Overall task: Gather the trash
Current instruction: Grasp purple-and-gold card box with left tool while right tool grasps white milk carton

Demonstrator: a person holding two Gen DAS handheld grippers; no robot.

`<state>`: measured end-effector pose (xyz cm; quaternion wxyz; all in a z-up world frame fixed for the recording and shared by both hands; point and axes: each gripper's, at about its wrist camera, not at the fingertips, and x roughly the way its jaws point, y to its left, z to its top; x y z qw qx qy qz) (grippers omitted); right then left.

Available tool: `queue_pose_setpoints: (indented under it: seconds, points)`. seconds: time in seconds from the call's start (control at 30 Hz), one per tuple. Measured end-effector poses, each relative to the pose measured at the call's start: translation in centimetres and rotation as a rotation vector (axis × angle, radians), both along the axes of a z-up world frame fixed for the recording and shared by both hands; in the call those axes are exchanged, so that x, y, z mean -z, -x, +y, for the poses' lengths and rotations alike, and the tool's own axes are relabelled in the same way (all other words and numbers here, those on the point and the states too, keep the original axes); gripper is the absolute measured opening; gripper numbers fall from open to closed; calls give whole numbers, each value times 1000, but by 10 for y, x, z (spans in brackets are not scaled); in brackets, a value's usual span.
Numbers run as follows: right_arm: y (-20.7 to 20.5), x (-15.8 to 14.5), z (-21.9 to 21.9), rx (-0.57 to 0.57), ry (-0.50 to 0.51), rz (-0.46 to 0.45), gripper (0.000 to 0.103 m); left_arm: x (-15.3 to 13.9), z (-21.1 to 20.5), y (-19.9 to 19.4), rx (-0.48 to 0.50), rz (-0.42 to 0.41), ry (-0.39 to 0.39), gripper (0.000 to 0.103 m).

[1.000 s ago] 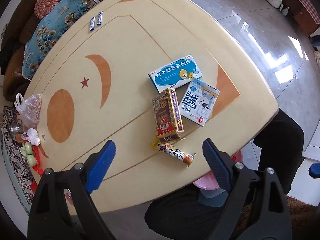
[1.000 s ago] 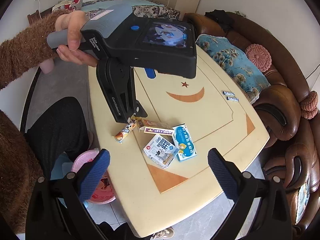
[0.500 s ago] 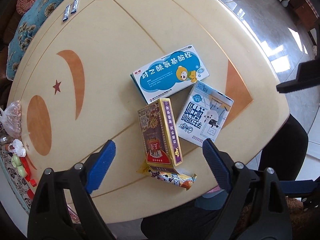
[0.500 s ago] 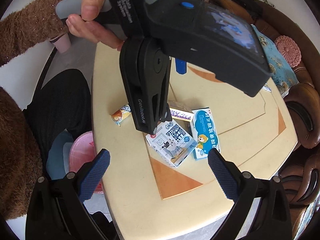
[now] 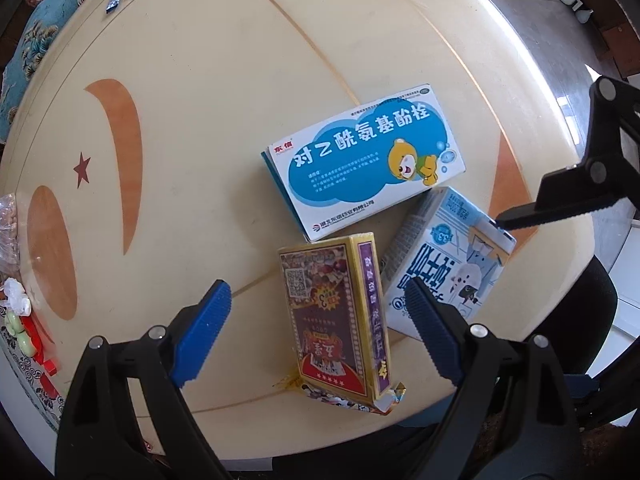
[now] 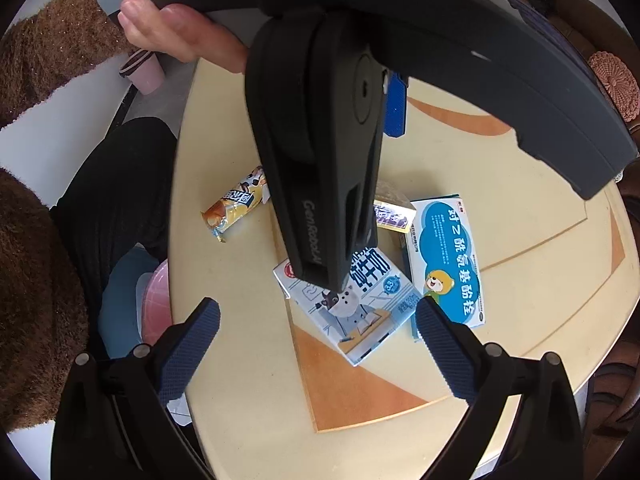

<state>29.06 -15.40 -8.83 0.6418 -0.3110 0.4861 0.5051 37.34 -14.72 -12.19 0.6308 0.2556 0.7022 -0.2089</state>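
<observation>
The round cream table (image 5: 200,128), inlaid with an orange crescent and a red star, is carrying all the loose rubbish in one cluster near the edge closest to the seated person, presumably so that it can be dropped straight off that edge. A pink bin (image 6: 154,312) is standing on the floor just beside that edge, below the table rim; I judge it to be the destination.

The blue-and-white medicine box (image 5: 364,160) is lying flat, furthest in from the edge. The white cartoon-printed box (image 5: 452,264) is lying flat beside it, one corner touching it. The gold-and-red carton (image 5: 336,316) is standing on a long edge, resting partly on a yellow snack wrapper (image 6: 236,206), whose crumpled end is showing at the carton's near corner.

The left gripper (image 5: 316,328) is hanging over the carton with its jaws spread wide, one blue pad on either side and neither touching; this is reading as an approach to that carton, chosen because its raised sides are offering a ready grip.

The right gripper (image 6: 316,336) is likewise standing wide apart and holding nothing, hovering above the white box; the left tool's body is blocking much of its view. In the left view one of its dark fingers is sitting near that box's far corner; contact cannot be confirmed
</observation>
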Motion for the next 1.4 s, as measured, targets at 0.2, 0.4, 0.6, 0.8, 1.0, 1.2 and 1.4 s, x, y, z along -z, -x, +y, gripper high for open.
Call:
queue_pose_setpoints:
  seconds: [0.2, 0.4, 0.6, 0.8, 1.0, 1.2, 1.4]
  points:
    - [-10, 16, 8, -23, 23, 17, 96, 5, 7, -7, -9, 16, 29, 86]
    - [-12, 24, 17, -54, 31, 11, 96, 6, 21, -9, -13, 27, 75, 86]
    - [-17, 27, 22, -61, 27, 21, 96, 11, 50, -15, -35, 56, 130, 86]
    - [-14, 50, 29, -73, 88, 56, 96, 18, 75, -21, -75, 101, 193, 86]
    - [-9, 59, 20, 12, 76, 83, 87, 36, 100, -30, -157, 169, 273, 86]
    - [5, 58, 10, 137, 52, -55, 72, 49, 117, -34, -206, 192, 326, 86]
    - [16, 58, 10, 197, 58, -86, 71, 45, 118, -29, -227, 206, 363, 74]
